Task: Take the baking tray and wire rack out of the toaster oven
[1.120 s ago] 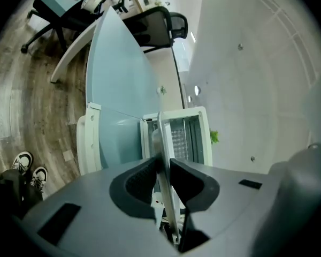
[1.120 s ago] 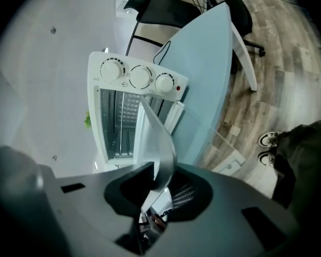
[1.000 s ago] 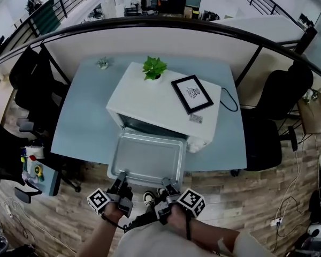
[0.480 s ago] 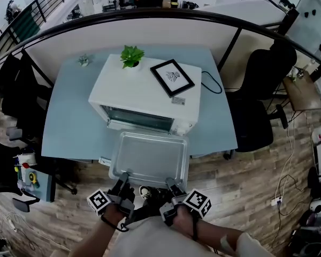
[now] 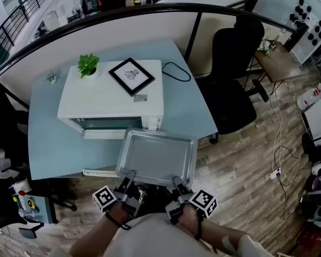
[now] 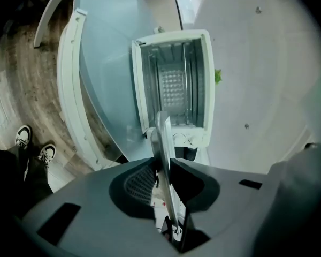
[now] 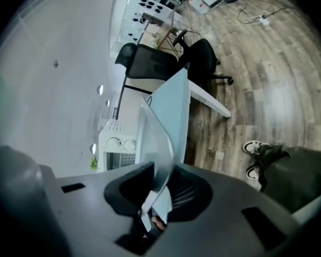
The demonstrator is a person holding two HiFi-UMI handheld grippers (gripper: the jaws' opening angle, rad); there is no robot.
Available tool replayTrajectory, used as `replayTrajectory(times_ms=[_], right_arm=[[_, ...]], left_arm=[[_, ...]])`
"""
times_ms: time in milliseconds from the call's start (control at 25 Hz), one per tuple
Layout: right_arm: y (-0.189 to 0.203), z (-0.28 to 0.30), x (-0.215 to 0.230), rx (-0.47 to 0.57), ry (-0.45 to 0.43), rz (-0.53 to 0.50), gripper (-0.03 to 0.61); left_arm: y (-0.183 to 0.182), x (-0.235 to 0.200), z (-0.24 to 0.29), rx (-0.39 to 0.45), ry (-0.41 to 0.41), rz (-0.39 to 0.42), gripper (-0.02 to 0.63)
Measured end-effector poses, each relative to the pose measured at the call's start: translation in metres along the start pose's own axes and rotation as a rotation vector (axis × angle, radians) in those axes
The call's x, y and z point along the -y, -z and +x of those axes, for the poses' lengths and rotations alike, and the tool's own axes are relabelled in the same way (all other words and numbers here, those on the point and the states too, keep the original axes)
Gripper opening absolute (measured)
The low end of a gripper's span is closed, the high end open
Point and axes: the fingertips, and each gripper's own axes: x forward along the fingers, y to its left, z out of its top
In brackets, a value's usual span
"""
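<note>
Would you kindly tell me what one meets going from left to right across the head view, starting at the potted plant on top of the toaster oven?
potted plant → picture frame → black office chair → wooden table

Legible text: none. Oven (image 5: 93, 98) top, front right edge: sticker (image 5: 141, 97), print too small to read. Frame (image 5: 131, 75) on oven top: dark motif, no letters. Left gripper (image 5: 130, 175) and right gripper (image 5: 177, 180) cubes: black-and-white square markers, no characters.

Left tool (image 5: 131, 175) and right tool (image 5: 176, 181) bear black-and-white marker cubes (image 5: 104, 198).
</note>
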Motion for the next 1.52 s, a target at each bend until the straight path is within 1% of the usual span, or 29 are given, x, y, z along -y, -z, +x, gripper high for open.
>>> replayTrajectory(times_ms=[240, 440, 600, 720, 800, 960, 1080, 1200, 1280, 1400, 1520], right_arm=[[-0.046, -0.028, 0.014, 0.108, 0.0, 0.011, 0.066], [-0.089, -0.053, 0.026, 0.203, 0.013, 0.035, 0.061], [-0.115, -0.067, 0.035, 0.275, 0.017, 0.083, 0.066], [-0.133, -0.074, 0.038, 0.321, 0.023, 0.107, 0.071], [-0.146, -0.075, 0.038, 0.341, 0.008, 0.11, 0.069], [-0.182, -0.055, 0.031, 0.347, -0.026, 0.094, 0.069], [-0.219, -0.028, 0.019, 0.344, -0.054, 0.041, 0.073], [-0.253, 0.006, 0.004, 0.333, -0.088, -0.018, 0.075], [-0.274, 0.029, -0.005, 0.329, -0.122, -0.045, 0.077], [-0.302, 0.062, -0.013, 0.314, -0.184, -0.04, 0.08], [-0.319, 0.094, -0.011, 0.287, -0.206, -0.001, 0.075]], left_arm=[[0.047, -0.009, 0.029, -0.158, -0.047, 0.014, 0.081], [0.092, -0.006, 0.057, -0.284, -0.038, 0.008, 0.083], [0.117, -0.005, 0.079, -0.344, -0.034, -0.007, 0.086], [0.129, 0.001, 0.1, -0.388, -0.013, 0.016, 0.087], [0.135, 0.007, 0.114, -0.4, 0.002, 0.026, 0.087], [0.136, 0.01, 0.147, -0.377, 0.007, 0.037, 0.089], [0.133, 0.005, 0.179, -0.339, 0.004, 0.043, 0.096], [0.125, 0.001, 0.213, -0.277, 0.019, 0.064, 0.101], [0.12, 0.001, 0.236, -0.222, 0.042, 0.055, 0.107], [0.111, 0.004, 0.266, -0.158, 0.096, 0.014, 0.107], [0.097, 0.002, 0.292, -0.103, 0.133, 0.004, 0.104]])
